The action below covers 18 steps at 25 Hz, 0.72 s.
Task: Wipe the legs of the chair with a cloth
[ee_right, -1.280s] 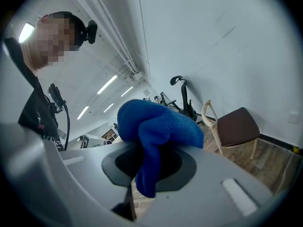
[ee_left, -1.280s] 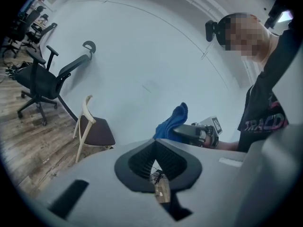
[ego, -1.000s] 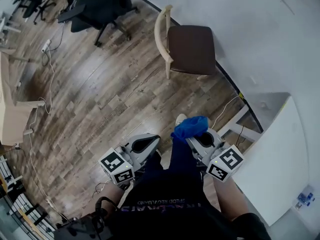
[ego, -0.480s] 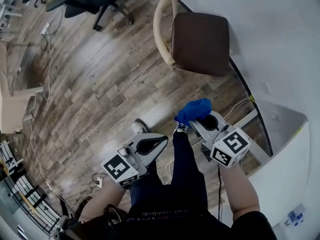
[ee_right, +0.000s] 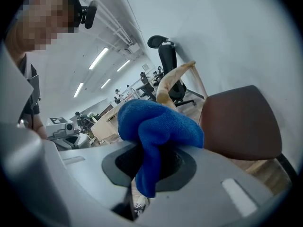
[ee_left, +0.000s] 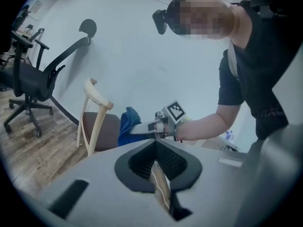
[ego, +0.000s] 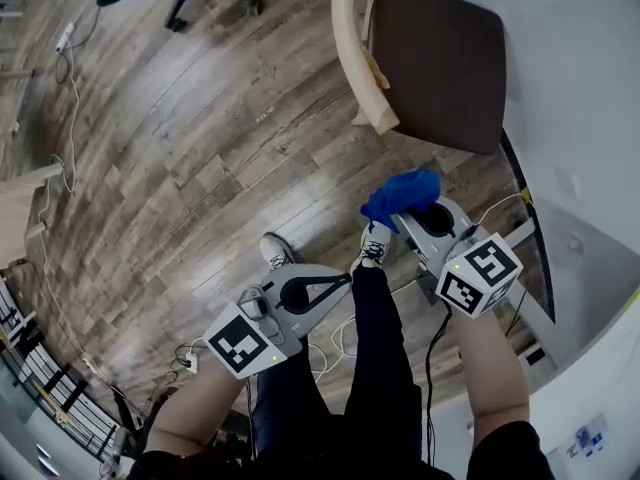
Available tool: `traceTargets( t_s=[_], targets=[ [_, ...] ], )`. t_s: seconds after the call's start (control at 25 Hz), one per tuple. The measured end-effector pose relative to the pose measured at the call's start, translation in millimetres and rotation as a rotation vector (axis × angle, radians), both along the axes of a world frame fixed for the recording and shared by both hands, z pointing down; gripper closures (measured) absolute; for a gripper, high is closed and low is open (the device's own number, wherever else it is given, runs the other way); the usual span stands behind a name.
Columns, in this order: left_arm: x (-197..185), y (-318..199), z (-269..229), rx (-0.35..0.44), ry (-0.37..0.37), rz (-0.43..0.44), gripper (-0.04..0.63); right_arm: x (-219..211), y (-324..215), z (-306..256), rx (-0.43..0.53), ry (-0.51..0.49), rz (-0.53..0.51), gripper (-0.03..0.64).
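Ur left gripper (ego: 345,280), down by your knee, is closed w/ nothing in it. The right gripper (ego: 410,218) is clamped on the blue cloth (ego: 400,196), which bunches over the jaw tips w/ a tail hanging down thru them. The cloth isn't touching the chair (ego: 440,63) yet: it's near the front edge of the seat (ego: 450,108) but apart. The chair is straight ahead of the right gripper, so of the 2 that arm is much closer and the left sits well back. In the head view the seat hides the legs, and only the pale wood backrest (ego: 352,48) shows. The legs run floor to seat, so imo you'll need to drop the cloth low beside the seat and stroke along that vertical axis. The white wall (ego: 570,68) is right behind the chair, so it's tight on that side.
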State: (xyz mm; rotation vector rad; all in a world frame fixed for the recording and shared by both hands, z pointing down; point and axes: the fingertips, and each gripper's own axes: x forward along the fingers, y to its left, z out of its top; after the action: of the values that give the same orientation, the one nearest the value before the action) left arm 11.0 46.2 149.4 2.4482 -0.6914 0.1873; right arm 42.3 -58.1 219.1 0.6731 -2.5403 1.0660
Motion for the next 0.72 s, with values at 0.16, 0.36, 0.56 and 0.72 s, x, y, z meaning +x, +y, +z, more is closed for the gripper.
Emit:
traceTargets(
  t_s=[0.16, 0.36, 0.56, 0.72],
  targets=[
    [-24, 18, 68, 0.008, -0.077, 0.110, 0.598, -24, -14, 62, 0.023, 0.060, -0.024, 0.552],
    [-55, 25, 150, 0.099, -0.125, 0.160, 0.597, -39, -34, 145, 0.048, 0.124, -0.024, 0.552],
    [-85, 18, 218, 0.116, -0.127, 0.118, 0.598, -53, -50, 208, 0.062, 0.132, -0.003, 0.552],
    [-95, -5, 232, 0.104, 0.029, -0.013, 0.597, -58, -67, 242, 0.089, 0.136, 0.001, 0.552]
  ],
)
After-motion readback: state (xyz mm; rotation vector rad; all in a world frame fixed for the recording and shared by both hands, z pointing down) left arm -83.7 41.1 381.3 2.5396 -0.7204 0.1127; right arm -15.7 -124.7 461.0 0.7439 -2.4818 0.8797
